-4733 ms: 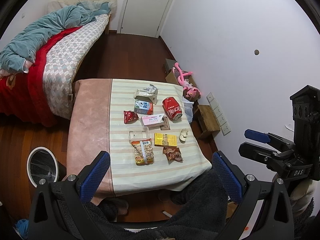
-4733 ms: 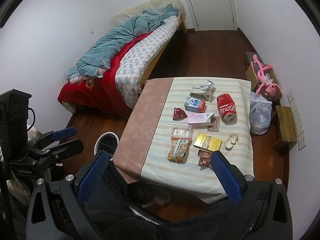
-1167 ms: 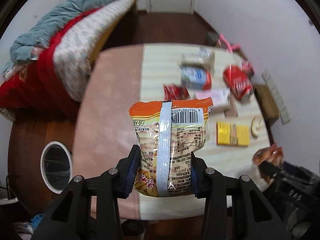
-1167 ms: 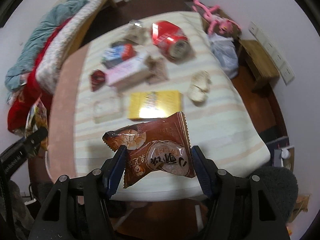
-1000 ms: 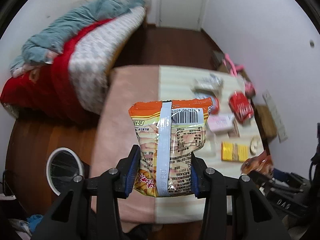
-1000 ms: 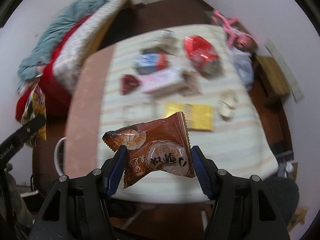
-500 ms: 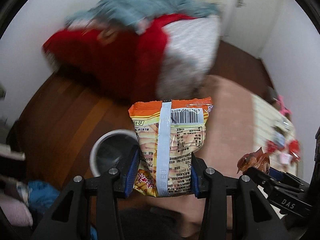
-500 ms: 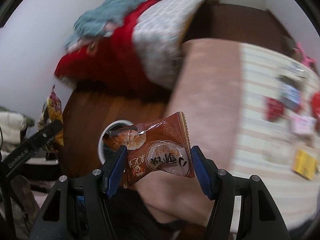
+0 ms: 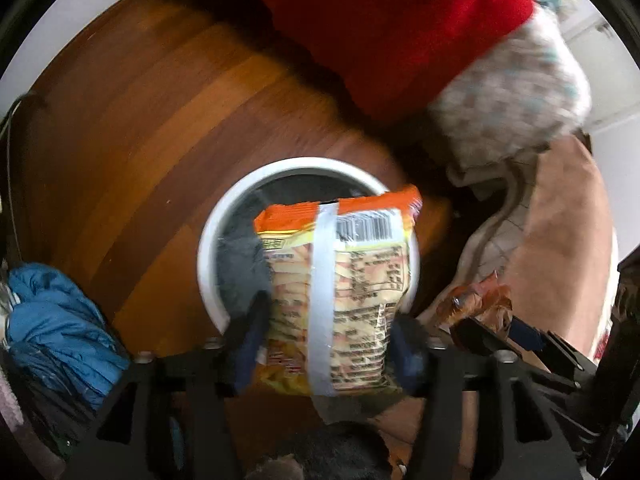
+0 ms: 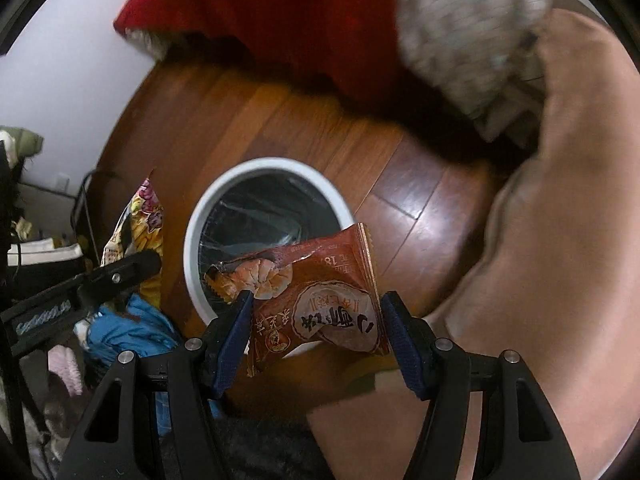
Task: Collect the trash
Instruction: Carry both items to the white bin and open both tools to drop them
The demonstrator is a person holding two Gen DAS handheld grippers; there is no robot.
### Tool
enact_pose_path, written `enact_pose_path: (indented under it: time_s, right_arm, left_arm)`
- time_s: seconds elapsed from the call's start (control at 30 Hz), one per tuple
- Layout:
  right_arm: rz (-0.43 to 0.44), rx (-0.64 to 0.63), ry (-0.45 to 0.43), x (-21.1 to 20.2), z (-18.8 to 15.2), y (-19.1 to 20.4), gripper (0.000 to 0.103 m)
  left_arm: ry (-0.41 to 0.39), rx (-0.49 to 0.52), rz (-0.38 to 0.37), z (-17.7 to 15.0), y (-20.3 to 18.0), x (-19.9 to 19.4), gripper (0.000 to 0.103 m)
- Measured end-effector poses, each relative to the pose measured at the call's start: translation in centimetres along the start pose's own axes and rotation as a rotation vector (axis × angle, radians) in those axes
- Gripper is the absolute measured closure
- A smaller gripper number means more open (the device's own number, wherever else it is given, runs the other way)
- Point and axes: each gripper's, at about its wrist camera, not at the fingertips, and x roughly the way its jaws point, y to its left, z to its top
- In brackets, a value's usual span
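Note:
My left gripper (image 9: 326, 344) is shut on an orange snack bag (image 9: 340, 280) with a barcode, held above the white-rimmed trash bin (image 9: 224, 204) on the wood floor. My right gripper (image 10: 316, 332) is shut on a brown snack wrapper (image 10: 320, 300), held over the near rim of the same bin (image 10: 260, 168), which has a dark liner. The right gripper and its wrapper (image 9: 476, 304) show at the right of the left wrist view. The left gripper with the orange bag (image 10: 136, 232) shows at the left of the right wrist view.
A bed with a red blanket (image 9: 380, 20) lies beyond the bin. The pink-covered table edge (image 10: 560, 240) is to the right. Blue cloth (image 9: 52, 320) and clutter lie on the floor at the left.
Both grippers have swung left and down from the table toward the floor. The bin is now large and directly under both held wrappers.

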Motion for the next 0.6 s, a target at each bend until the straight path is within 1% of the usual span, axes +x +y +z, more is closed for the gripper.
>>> enact_pose_path:
  time_s: [0.03,0.07,0.1,0.13,0.17,0.2,0.23,0.27,0.3,0.33,0.4,0.47,0.5,0.6]
  right_arm:
    - [0.003,-0.007,0.017,1.1,0.3,0.5,0.036]
    - [-0.001,-0.015,0.039,2.3,0.6,1.0,0.034]
    - [-0.002,-0.021,0.055,3.3,1.3,0.8,0.027]
    - [0.004,-0.023,0.067,4.0,1.5,1.0,0.017]
    - [0.008,-0.026,0.082,4.7,1.7,1.1,0.012]
    - [0.016,-0.027,0.095,5.2,1.7,1.2,0.001]
    - [0.035,-0.024,0.105,5.6,1.8,1.2,0.0]
    - [0.044,-0.022,0.107,6.0,2.1,1.1,0.0]
    - [0.043,-0.023,0.107,6.2,2.3,1.2,0.0]
    - [0.046,-0.025,0.1,6.1,2.3,1.3,0.0]
    - [0.043,-0.035,0.09,5.8,2.1,1.3,0.0]
    - [0.02,-0.046,0.082,5.3,1.8,1.0,0.0]
    - [0.006,-0.052,0.082,5.5,2.3,0.9,0.0]
    - [-0.055,-0.079,0.071,4.4,1.8,1.0,0.0]
  left_arm:
    - [-0.008,-0.016,0.007,0.1,0.5,0.1,0.025]
    - [-0.022,-0.031,0.013,0.1,1.3,0.2,0.017]
    - [-0.032,-0.044,0.021,-0.2,2.1,0.0,0.014]
    - [-0.038,-0.059,0.028,-0.4,2.8,-0.2,0.009]
    - [-0.042,-0.067,0.032,-0.6,3.5,-0.3,0.004]
    - [-0.049,-0.071,0.04,-0.7,4.3,-0.6,0.003]
    - [-0.062,-0.069,0.062,-1.0,4.7,-0.8,0.003]
    - [-0.073,-0.064,0.087,-1.0,4.7,-1.0,0.003]
    - [-0.095,-0.056,0.129,-1.4,4.9,-1.2,0.003]
    - [-0.106,-0.049,0.15,-1.3,4.3,-1.0,0.003]
    - [-0.123,-0.04,0.186,-1.8,4.4,-1.2,0.003]
    - [-0.138,-0.043,0.19,-2.3,4.4,-1.5,0.003]
    - [-0.145,-0.044,0.199,-2.5,4.5,-1.7,0.003]
    - [-0.166,-0.039,0.222,-3.2,4.6,-2.5,0.003]
